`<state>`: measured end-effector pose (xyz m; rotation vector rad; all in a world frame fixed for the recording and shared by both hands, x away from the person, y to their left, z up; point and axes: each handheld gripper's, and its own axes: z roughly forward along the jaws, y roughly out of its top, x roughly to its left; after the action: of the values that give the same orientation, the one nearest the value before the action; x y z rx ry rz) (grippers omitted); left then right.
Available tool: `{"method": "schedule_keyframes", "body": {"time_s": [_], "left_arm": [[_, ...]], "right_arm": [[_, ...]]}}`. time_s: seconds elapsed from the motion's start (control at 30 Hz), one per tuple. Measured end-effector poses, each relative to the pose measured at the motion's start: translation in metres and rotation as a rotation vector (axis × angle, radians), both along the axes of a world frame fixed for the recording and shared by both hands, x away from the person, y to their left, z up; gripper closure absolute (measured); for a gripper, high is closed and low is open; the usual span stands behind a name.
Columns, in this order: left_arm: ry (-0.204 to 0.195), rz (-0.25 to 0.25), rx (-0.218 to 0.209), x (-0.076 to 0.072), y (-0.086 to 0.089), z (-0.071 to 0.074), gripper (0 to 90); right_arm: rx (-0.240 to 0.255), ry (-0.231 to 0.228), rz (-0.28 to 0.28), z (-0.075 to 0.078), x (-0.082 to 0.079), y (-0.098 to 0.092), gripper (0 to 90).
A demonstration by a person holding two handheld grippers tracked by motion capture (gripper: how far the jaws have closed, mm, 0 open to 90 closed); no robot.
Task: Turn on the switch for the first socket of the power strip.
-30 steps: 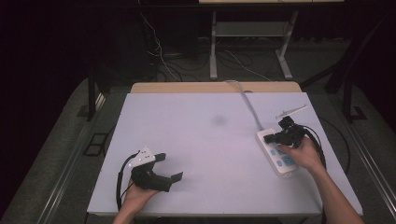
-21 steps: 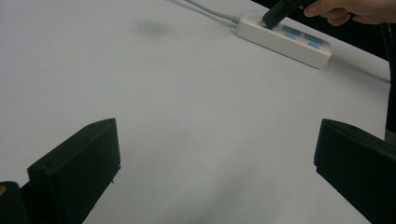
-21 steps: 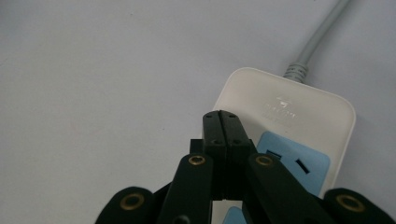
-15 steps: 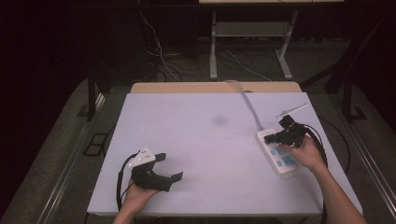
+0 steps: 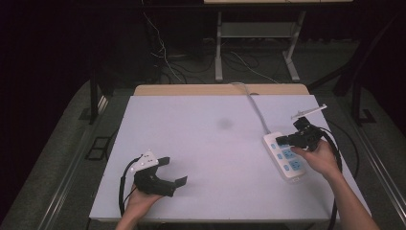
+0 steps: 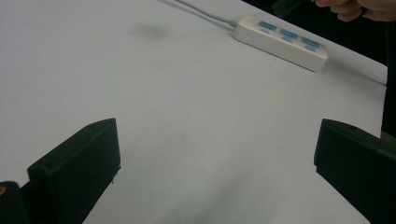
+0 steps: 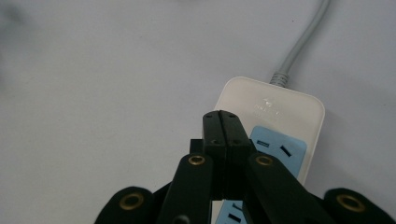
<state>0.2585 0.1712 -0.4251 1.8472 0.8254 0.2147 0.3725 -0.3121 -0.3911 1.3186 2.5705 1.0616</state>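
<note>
A white power strip (image 5: 285,157) with blue sockets lies at the right side of the white table (image 5: 210,143), its grey cord (image 5: 253,105) running off the far edge. My right gripper (image 5: 282,140) hovers over the strip's cord end, jaws pressed together with nothing between them. In the right gripper view the shut jaw tips (image 7: 221,122) sit above the first blue socket (image 7: 279,149) of the power strip (image 7: 266,100). My left gripper (image 5: 173,171) rests near the front left, jaws wide open and empty. The left gripper view shows the power strip (image 6: 280,42) far ahead.
A faint grey smudge (image 5: 224,124) marks the table's middle. Beyond the table's far edge stand a metal frame (image 5: 258,43) and loose cables on the dark floor. A thin white rod (image 5: 309,111) lies by the right edge.
</note>
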Motion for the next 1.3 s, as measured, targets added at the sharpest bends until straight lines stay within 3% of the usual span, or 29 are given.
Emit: {"method": "schedule_keyframes", "body": {"time_s": [0.57,0.8,1.0,1.13,1.23,1.3], "left_arm": [[-0.001,-0.001,-0.010,-0.001,0.000,0.001,0.0],[-0.001,0.005,-0.015,-0.001,0.001,0.001,0.0],[-0.001,0.007,-0.014,-0.001,0.002,0.001,0.0],[-0.001,0.008,-0.015,0.000,0.001,0.001,0.0],[-0.001,0.009,-0.015,-0.001,0.002,0.001,0.0],[0.001,0.008,-0.015,-0.001,0.001,0.001,0.0]], "right_arm": [[0.062,-0.050,-0.042,0.023,-0.029,-0.011,89.2],[0.105,-0.064,-0.066,0.031,-0.043,-0.015,78.7],[0.133,-0.098,-0.094,0.035,-0.058,-0.015,56.1],[0.145,-0.109,-0.105,0.034,-0.069,-0.014,34.3],[0.162,-0.118,-0.110,0.032,-0.076,-0.011,12.4],[0.187,-0.115,-0.118,0.029,-0.082,-0.010,5.0]]}}
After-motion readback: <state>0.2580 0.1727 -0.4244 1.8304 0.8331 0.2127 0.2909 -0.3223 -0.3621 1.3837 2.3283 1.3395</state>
